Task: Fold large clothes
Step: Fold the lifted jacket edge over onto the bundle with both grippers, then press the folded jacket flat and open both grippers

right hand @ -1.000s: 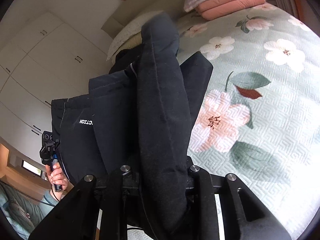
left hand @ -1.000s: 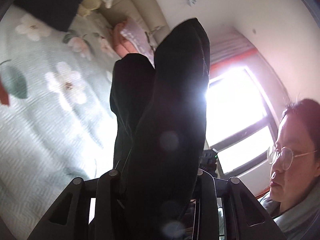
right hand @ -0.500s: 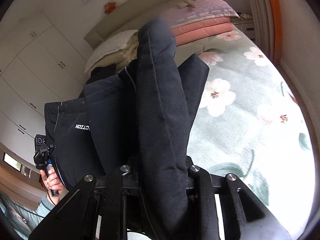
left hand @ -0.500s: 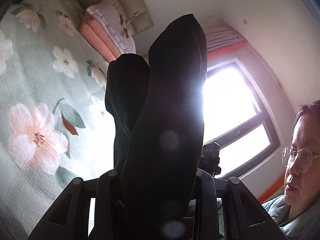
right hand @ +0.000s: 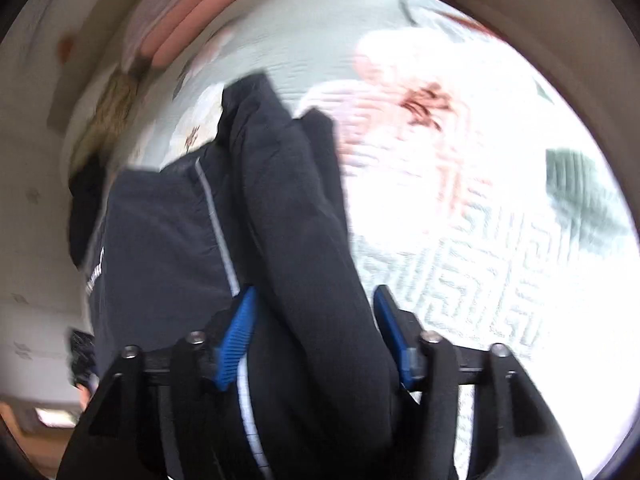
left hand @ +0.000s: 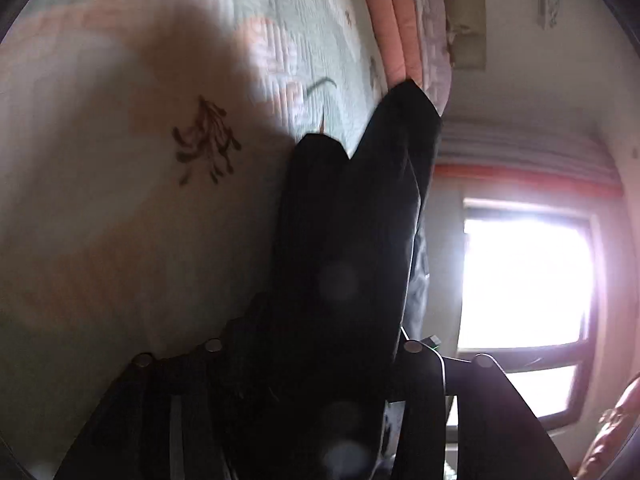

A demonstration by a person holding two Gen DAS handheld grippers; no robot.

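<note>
A large black garment (left hand: 352, 220) with a thin white stripe runs forward between the fingers of both grippers. In the left wrist view it fills the whole gap of my left gripper (left hand: 316, 340), whose jaws are opening; the pads are hidden in the dark. My right gripper (right hand: 312, 312) is opening too. Its blue pads (right hand: 236, 336) stand spread, with the garment (right hand: 296, 200) lying loose between them and spreading out to the left. Both grippers hang low over the floral bedspread (right hand: 480, 260), which lies close on the left (left hand: 120, 200).
Folded pink quilts (left hand: 404, 40) are stacked at the head of the bed, also in the right wrist view as quilts (right hand: 192, 28). A bright window (left hand: 524, 280) is at the right. A hand holding the other gripper (right hand: 82, 356) shows at lower left.
Both grippers have dropped toward the bedspread with the garment and rolled. The right jaws have spread so the blue pads now show. The person has slid out of the left view.
</note>
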